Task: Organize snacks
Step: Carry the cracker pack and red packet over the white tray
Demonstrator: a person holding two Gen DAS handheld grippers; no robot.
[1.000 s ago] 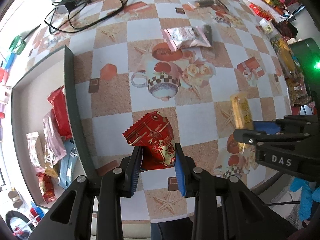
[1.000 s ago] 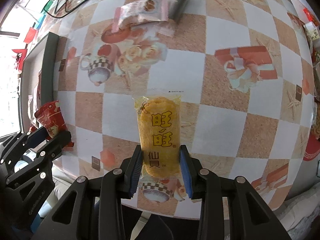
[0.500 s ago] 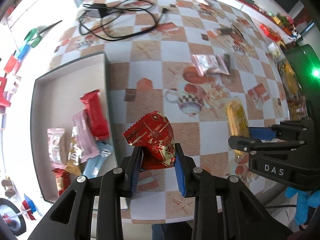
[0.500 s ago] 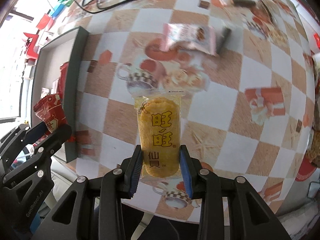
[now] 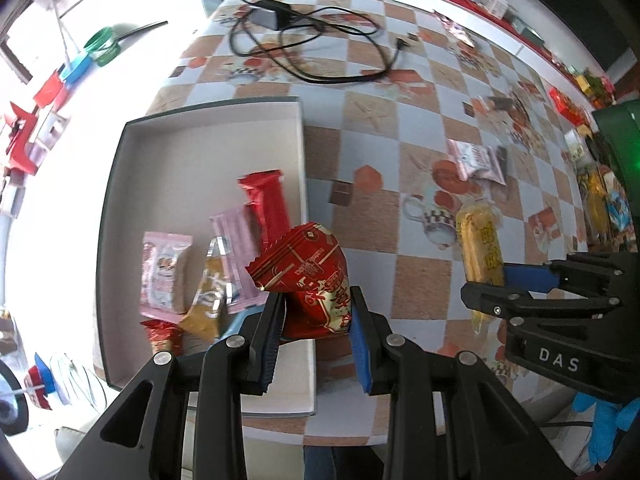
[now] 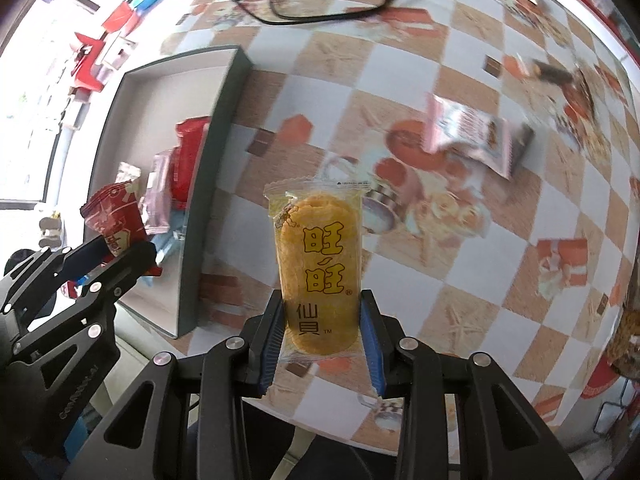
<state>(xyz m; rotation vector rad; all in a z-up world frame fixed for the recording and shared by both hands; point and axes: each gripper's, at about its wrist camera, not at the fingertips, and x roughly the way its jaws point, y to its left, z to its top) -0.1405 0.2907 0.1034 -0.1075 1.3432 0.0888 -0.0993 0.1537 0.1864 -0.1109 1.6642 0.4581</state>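
Snacks ride pinched at their lower ends, leaving both packets free to drop: left gripper point(image 5: 316, 330) clamps a crinkled red foil packet point(image 5: 310, 276) at the frame's lower centre, over the grey open box point(image 5: 120, 184); right gripper point(image 6: 322, 342) clamps a yellow rice-cracker packet point(image 6: 318, 264), right of that box.

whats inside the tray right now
In the tray: a red bar, a pink stick, a pink packet, a yellow packet, a small red one. The held red snack hides some.

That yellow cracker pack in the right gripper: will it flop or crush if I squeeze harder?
The cracker pack stands straight above the right gripper, so probably stiff, not floppy. Round crackers show through the clear film, so likely brittle under more squeeze. The glossy wrapper may slip.
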